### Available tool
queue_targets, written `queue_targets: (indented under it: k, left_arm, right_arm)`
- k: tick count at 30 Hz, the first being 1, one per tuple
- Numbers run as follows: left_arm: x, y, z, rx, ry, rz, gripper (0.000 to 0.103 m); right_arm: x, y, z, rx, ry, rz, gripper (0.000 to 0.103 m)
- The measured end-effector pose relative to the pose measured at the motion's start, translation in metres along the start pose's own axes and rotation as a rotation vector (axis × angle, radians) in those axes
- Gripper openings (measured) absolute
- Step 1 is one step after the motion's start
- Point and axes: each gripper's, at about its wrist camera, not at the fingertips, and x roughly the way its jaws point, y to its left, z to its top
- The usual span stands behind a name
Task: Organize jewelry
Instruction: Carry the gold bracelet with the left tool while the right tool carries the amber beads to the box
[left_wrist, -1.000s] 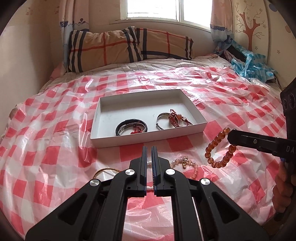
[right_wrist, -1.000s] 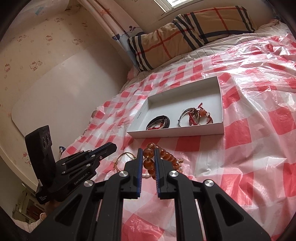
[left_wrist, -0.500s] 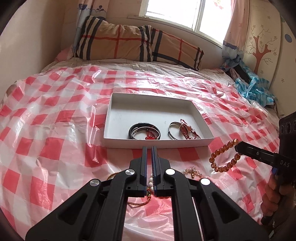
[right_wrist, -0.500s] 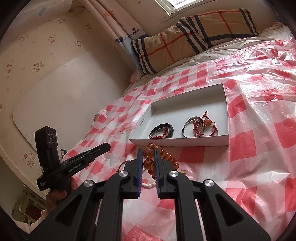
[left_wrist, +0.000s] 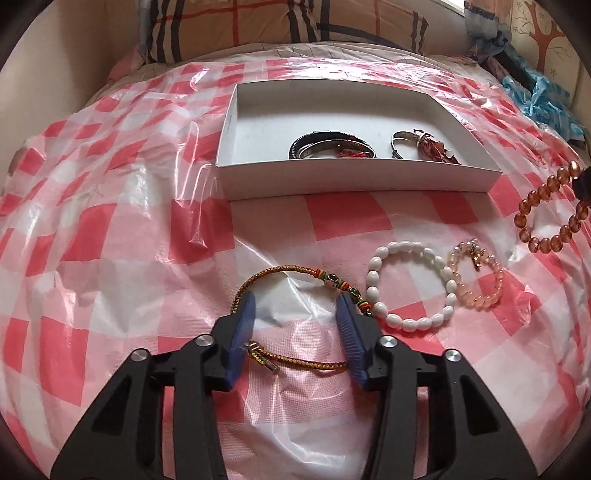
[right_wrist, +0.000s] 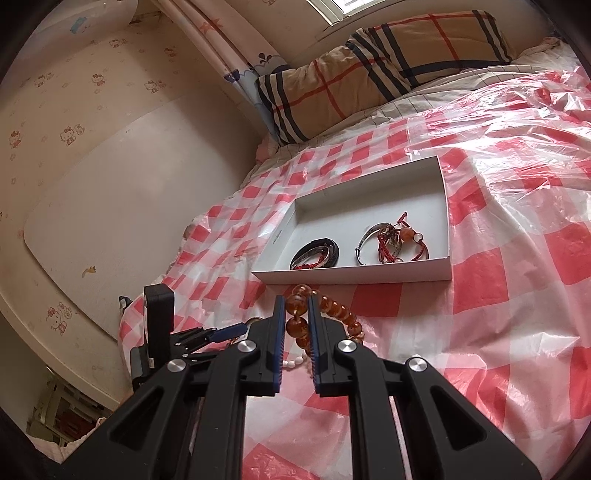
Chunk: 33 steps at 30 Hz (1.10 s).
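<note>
A white open box (left_wrist: 354, 181) (right_wrist: 439, 267) lies on the checked bed cover and holds a black bangle (left_wrist: 332, 147) and a silver bangle with red cord (left_wrist: 424, 147). My left gripper (left_wrist: 295, 304) is open, low over a gold braided cord bracelet (left_wrist: 291, 275), one finger at each side of its loop. A white bead bracelet (left_wrist: 410, 284) and a pink bead bracelet (left_wrist: 476, 275) lie to its right. My right gripper (right_wrist: 297, 306) is shut on an amber bead bracelet (right_wrist: 299, 325) (left_wrist: 546, 210), held above the cover just before the box.
A red and white checked plastic sheet (left_wrist: 110, 240) covers the bed. Plaid pillows (right_wrist: 369, 70) lie at the head under the window. A wall (right_wrist: 92, 166) runs along the left side. Blue crumpled plastic (left_wrist: 543, 92) sits at the far right.
My left gripper has opened and dropped forward and down onto the gold cord bracelet. My right gripper holds the amber beads and has shifted slightly toward the box.
</note>
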Motion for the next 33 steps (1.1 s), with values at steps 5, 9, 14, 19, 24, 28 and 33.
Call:
queue_targets:
  k: [5, 9, 14, 19, 24, 28, 33]
  left_arm:
    - [-0.016, 0.018, 0.003, -0.049, -0.035, -0.026, 0.026]
    - [-0.01, 0.026, 0.008, -0.023, -0.024, 0.006, 0.046]
    - [0.001, 0.016, 0.006, 0.032, 0.002, -0.01, 0.023]
    - [-0.023, 0.012, 0.009, 0.0, -0.032, -0.111, 0.006]
    - [-0.051, 0.008, 0.02, -0.069, -0.088, -0.266, 0.003]
    - [-0.072, 0.0, 0.03, -0.099, -0.162, -0.317, 0.003]
    - [-0.095, -0.007, 0.045, -0.112, -0.28, -0.295, 0.003]
  right_arm:
    - [0.001, 0.0, 0.0, 0.0, 0.006, 0.004, 0.013]
    - [0.003, 0.002, -0.001, 0.001, 0.006, 0.01, 0.013]
    - [0.006, 0.003, -0.002, 0.003, 0.01, 0.012, 0.013]
    - [0.006, 0.004, -0.002, 0.008, 0.006, 0.021, 0.013]
    - [0.004, 0.006, 0.001, 0.004, -0.007, 0.03, 0.013]
    - [0.003, 0.009, 0.005, -0.001, -0.02, 0.036, 0.013]
    - [0.0, 0.012, 0.012, -0.013, -0.045, 0.035, 0.013]
